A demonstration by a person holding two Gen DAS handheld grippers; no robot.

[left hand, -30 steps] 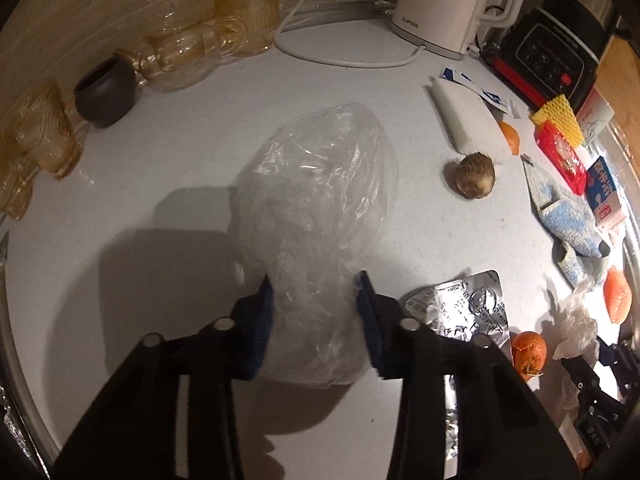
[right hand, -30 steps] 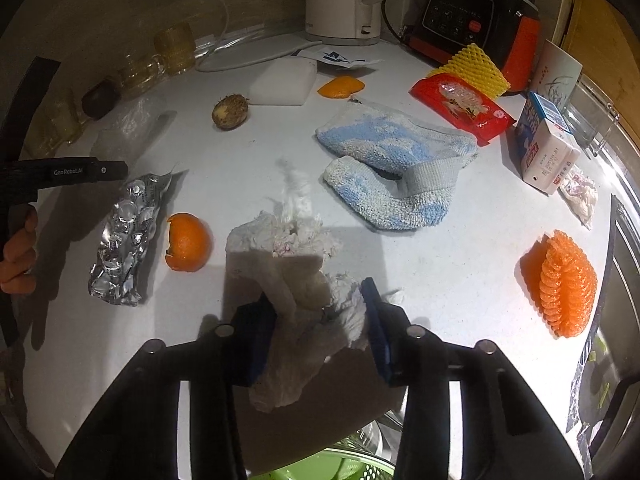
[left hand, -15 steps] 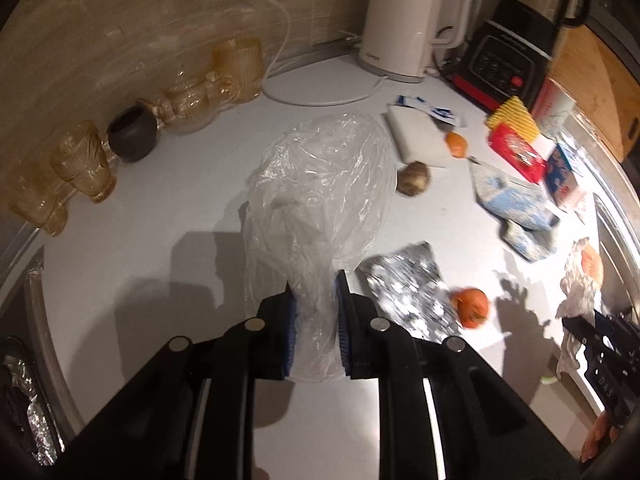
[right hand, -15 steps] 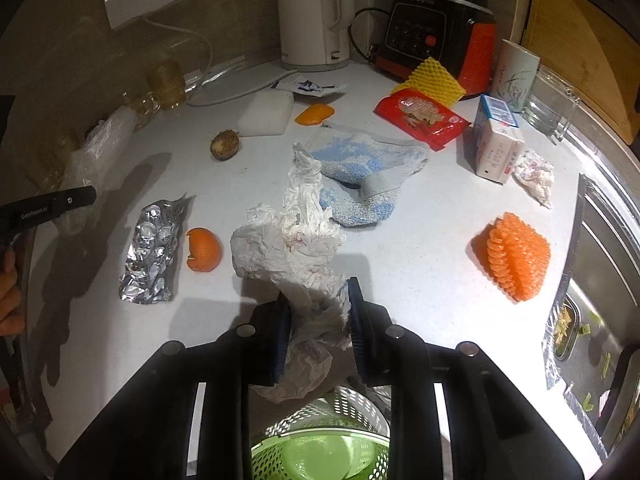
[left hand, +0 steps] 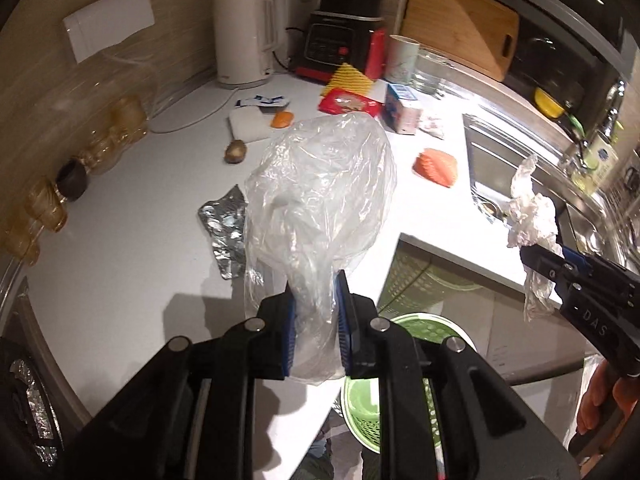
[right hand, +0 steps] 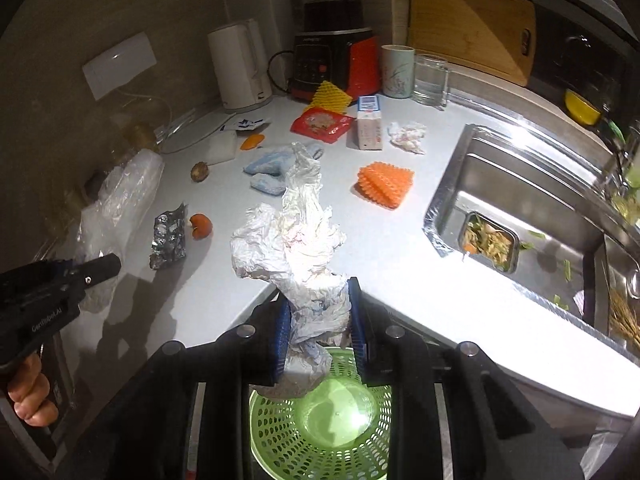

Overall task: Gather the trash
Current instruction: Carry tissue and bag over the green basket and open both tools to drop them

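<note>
Where claws (left hand: 316, 320) pinch, plastic bag (left hand: 320, 200) hides foil (left hand: 224, 232).

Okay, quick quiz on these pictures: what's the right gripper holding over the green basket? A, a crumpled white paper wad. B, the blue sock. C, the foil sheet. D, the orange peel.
A: the right gripper is shut on the crumpled white paper wad, above the green basket; foil sheet, orange peel and blue sock lie on the counter.

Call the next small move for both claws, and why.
Probably open the right claw: it is shut on the paper wad, which hangs right above the green bin. The left claw, shut on the plastic bag, is at the bin's edge.
</note>
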